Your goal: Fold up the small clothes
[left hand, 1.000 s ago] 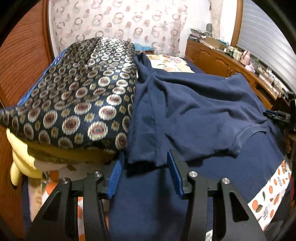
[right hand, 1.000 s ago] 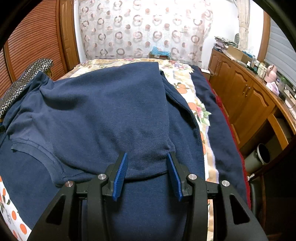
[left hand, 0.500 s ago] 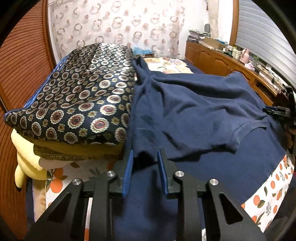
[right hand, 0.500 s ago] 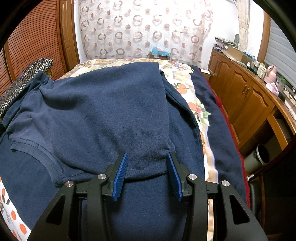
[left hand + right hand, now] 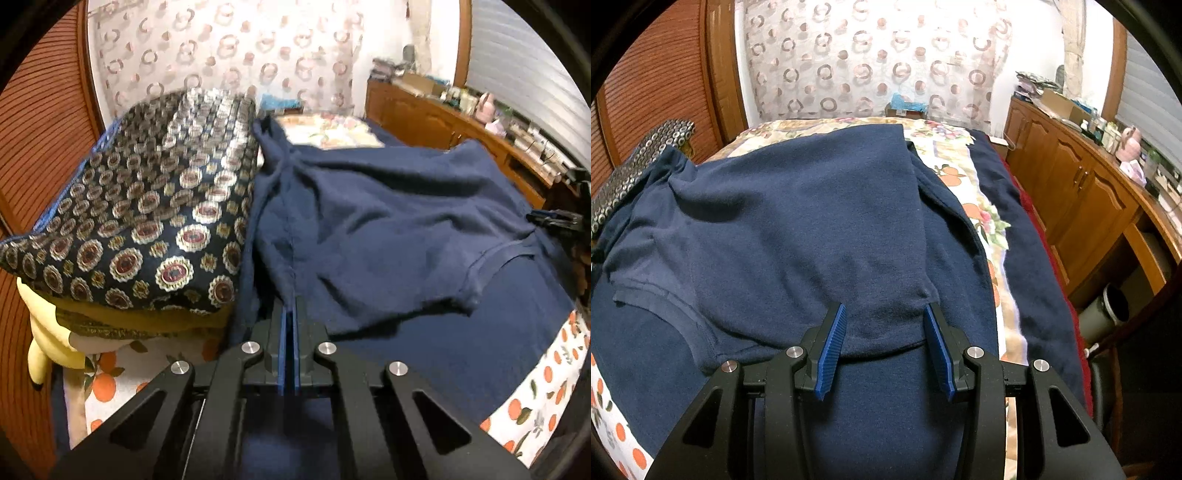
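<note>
My left gripper [image 5: 290, 306] has just been closing and is now clamped on the near edge of the navy shirt [image 5: 369, 236], a thin fold pinched between the pads. The shirt lies spread over a dark blue blanket [image 5: 424, 354] on the bed, its far side bunched against a patterned pillow [image 5: 140, 221]. My right gripper [image 5: 884, 325] stands parted around a shirt corner [image 5: 886, 314]; whether the pads [image 5: 831, 347] touch cloth I cannot tell. The left view is motion-blurred, and a yellow thing [image 5: 40, 332] under the pillow stays mostly hidden.
</note>
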`<state>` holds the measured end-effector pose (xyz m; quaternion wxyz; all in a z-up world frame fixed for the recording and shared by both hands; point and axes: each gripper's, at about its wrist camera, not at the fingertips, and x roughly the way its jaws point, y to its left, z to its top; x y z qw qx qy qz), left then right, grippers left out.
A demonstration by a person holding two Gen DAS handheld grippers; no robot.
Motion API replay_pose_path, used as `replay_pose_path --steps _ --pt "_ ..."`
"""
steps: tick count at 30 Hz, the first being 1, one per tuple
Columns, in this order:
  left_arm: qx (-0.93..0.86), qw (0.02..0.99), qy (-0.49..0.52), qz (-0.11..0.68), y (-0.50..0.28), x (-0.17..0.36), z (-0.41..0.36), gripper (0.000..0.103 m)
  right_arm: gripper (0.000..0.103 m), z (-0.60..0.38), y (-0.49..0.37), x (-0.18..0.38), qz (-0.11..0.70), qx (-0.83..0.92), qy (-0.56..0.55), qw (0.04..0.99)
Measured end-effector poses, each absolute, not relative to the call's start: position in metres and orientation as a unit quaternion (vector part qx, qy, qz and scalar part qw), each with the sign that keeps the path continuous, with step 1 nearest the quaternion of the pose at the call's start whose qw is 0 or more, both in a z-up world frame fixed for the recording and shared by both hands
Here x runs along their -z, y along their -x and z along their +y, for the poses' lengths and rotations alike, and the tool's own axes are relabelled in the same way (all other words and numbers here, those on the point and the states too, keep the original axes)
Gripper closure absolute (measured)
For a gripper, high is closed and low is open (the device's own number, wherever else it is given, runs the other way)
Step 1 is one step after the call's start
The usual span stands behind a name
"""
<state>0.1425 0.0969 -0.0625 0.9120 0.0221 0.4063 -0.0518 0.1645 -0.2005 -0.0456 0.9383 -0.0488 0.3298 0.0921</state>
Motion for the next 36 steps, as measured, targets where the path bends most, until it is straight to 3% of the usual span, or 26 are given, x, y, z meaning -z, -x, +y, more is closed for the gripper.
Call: replay_pose_path --steps 4,8,12,24,30,36 --pt "0.055 0.918 -0.018 0.391 -0.139 0.051 0.097 0.100 0.058 -0.204 -0.170 0.041 0.331 -0.084 0.047 0.939" --pt "0.087 0.920 0.004 0.382 -0.137 0.042 0.097 0.100 0.082 -0.208 -0.177 0.043 0.338 -0.091 0.036 0.936" --pt "0.088 0.928 0.014 0.361 -0.128 0.027 0.096 0.100 0.099 -0.208 -0.171 0.040 0.330 -0.104 0.032 0.938" --pt "0.093 0.948 0.050 0.301 -0.096 -0.018 0.114 0.100 0.100 -0.228 -0.099 -0.016 0.232 -0.130 0.022 0.964" --pt "0.080 0.949 0.055 0.300 -0.082 -0.016 0.131 0.100 0.100 -0.240 -0.051 -0.023 0.233 -0.171 0.014 0.957" --pt "0.061 0.937 0.054 0.339 -0.077 0.016 0.139 0.100 0.100 -0.261 -0.033 0.006 0.284 -0.177 0.019 0.942"
